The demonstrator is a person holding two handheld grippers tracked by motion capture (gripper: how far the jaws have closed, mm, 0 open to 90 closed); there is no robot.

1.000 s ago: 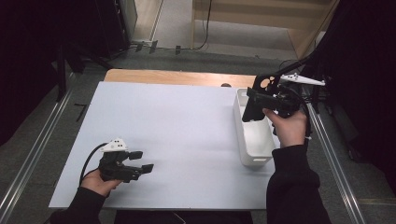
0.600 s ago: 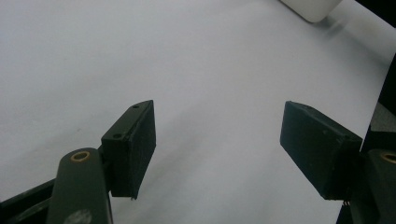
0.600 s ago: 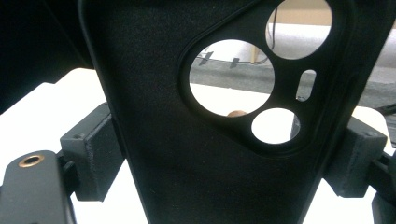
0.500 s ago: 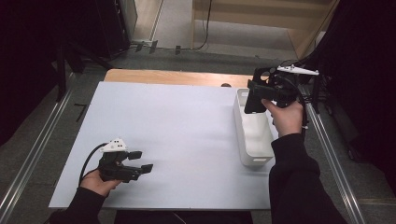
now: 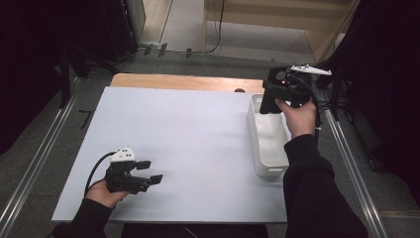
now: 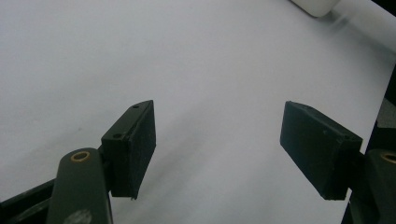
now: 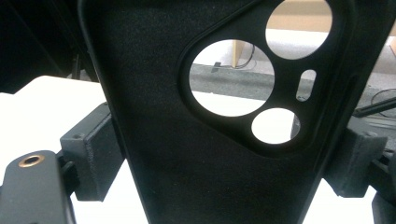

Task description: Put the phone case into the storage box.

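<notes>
Holding a black phone case over the white bin's far end, right gripper clamps it; bin interior looks bare. Left gripper view: left gripper jaws apart, nothing between. Right gripper view: case pinched by both pads.

High view: fixed cam above person's side, faces fwd & down, far, whole white table | L gripper view: rides gripper, low, close over tabletop, bin corner at top | R gripper view: v. close on black phone case | Shared: tabletop, bin
</notes>
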